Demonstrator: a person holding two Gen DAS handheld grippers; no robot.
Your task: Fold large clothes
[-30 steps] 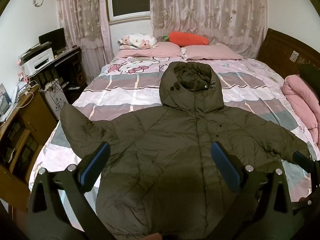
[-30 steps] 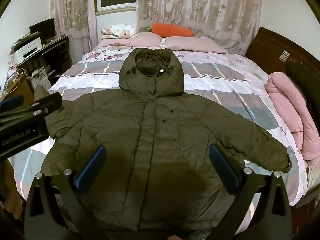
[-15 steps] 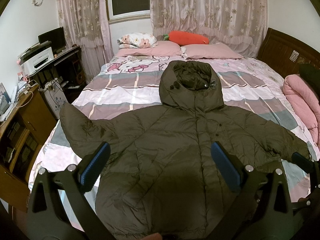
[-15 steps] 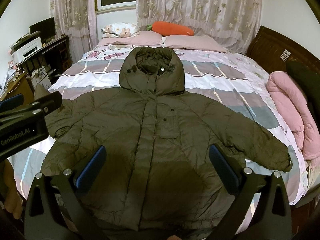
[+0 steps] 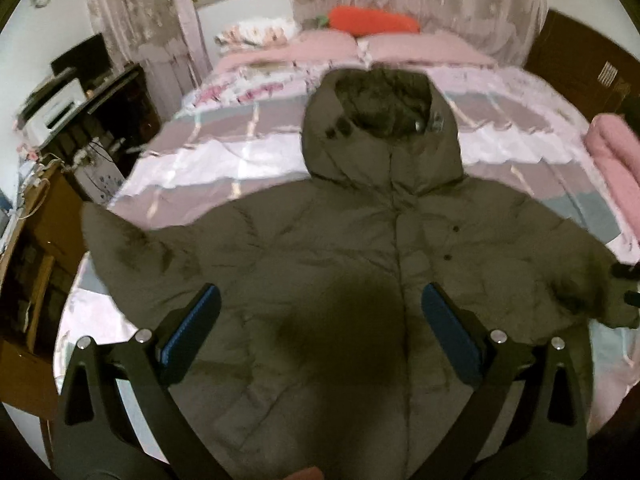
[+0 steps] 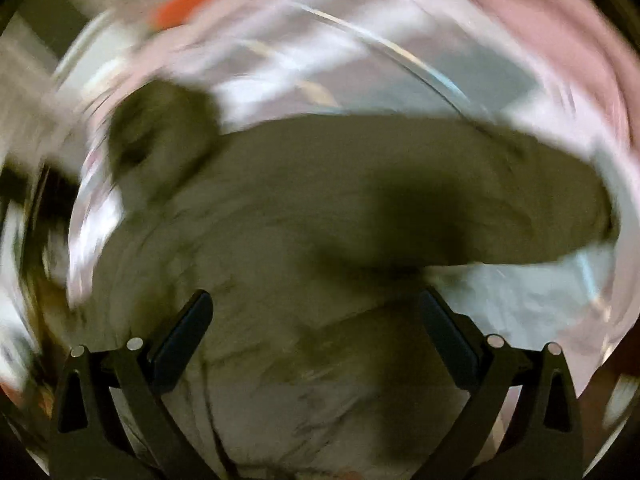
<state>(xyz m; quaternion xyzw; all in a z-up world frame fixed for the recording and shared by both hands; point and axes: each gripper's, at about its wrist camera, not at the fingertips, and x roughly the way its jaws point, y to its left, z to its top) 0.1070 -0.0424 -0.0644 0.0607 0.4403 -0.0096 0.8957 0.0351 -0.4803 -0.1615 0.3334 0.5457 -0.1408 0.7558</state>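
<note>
Nowhere legible writing — plain jacket (image 5: 360, 264).

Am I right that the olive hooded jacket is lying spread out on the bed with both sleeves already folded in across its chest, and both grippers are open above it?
Not quite: the sleeves are not folded in. The left wrist view shows the jacket spread flat on the bed with both sleeves stretched outward. The left gripper and right gripper are indeed open above it.
</note>
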